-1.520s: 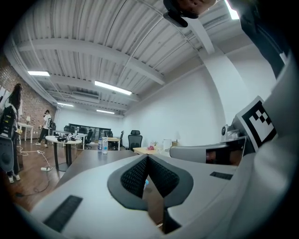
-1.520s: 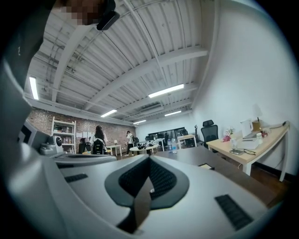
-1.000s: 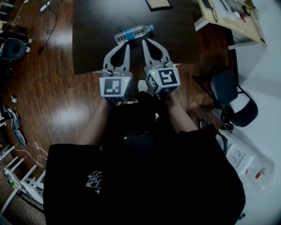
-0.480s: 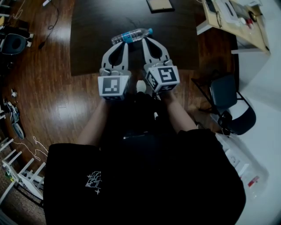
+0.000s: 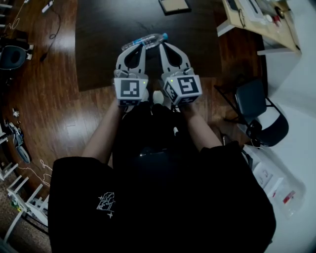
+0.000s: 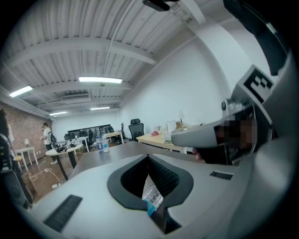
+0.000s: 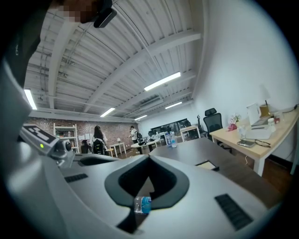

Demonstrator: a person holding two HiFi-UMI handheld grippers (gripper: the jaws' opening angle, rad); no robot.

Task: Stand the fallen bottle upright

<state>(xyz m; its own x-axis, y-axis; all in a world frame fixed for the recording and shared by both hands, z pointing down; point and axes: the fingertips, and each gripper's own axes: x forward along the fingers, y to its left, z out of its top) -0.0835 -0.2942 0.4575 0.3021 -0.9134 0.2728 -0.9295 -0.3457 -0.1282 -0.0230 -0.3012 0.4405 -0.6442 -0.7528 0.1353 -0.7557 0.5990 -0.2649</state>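
A clear plastic bottle (image 5: 143, 40) with a blue label and blue cap lies on its side on the dark table (image 5: 98, 54), cap to the right. My left gripper (image 5: 142, 47) is shut and empty, its tips right at the near side of the bottle. My right gripper (image 5: 162, 46) is also shut and empty, its tips just short of the cap end. In the left gripper view the label of the bottle (image 6: 152, 200) shows through the gap below the closed tips of that gripper (image 6: 148, 158). The right gripper view shows the bottle (image 7: 142, 204) the same way below its own gripper (image 7: 149, 158).
A framed flat object (image 5: 174, 5) lies at the table's far edge. A light wooden desk (image 5: 256, 20) stands at the upper right, a black chair (image 5: 256, 106) to my right. Two upright bottles (image 7: 170, 139) stand at the table's far end. Cables lie on the floor at the left.
Both grippers have moved forward over the table edge to the bottle, the left one further and with a slight roll. The bottle still lies flat.
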